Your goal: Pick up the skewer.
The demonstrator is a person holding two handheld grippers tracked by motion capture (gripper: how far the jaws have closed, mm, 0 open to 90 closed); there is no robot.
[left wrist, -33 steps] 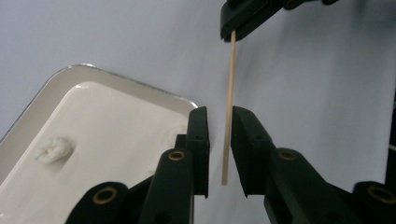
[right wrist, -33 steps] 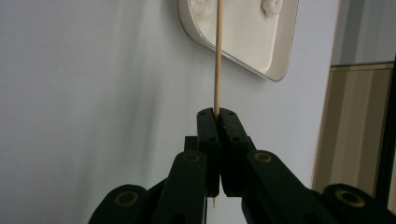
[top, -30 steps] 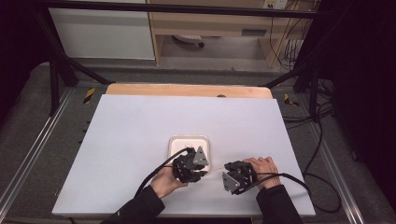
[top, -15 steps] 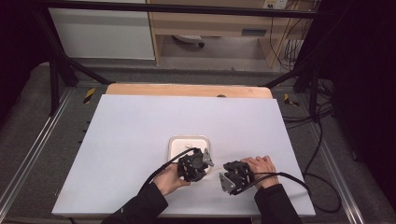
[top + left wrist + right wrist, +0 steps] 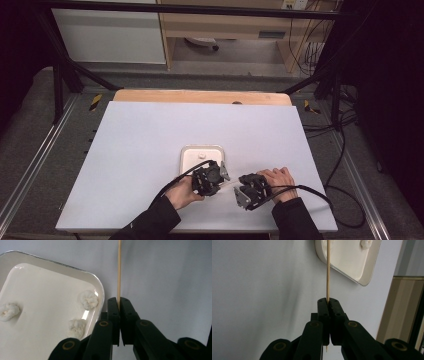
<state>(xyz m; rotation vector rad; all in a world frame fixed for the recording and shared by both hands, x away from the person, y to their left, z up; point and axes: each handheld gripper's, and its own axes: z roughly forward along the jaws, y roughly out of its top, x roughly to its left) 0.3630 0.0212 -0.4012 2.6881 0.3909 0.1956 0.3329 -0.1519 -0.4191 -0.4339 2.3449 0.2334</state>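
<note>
the left gripper (image 5: 223, 171) sits at the near right edge of the shallow white tray with rounded corners (image 5: 186, 159), and its two black jaws are pressed together on a thin, pale wooden stick (image 5: 119, 270). an earlier picture shows this gripper over the tray, and its jaws have just been closing, with the stick now between them. in the left gripper view the stick runs straight up from the jaws, just beside the tray's rim, over the white table (image 5: 140, 145). three small white fluffy lumps (image 5: 88, 300) lie in the tray. the right gripper (image 5: 237, 190) rests on the table, near the left one, and its jaws are clamped on a thin wooden stick (image 5: 328, 270) too; a pointed tip pokes out below them. i cannot tell whether both grip one stick or two. a stick like this looks very light, stiff and easy to snap, so a soft squeeze near its end seems best. the lumps look soft and squashy, so the point should likely go in slowly.
</note>
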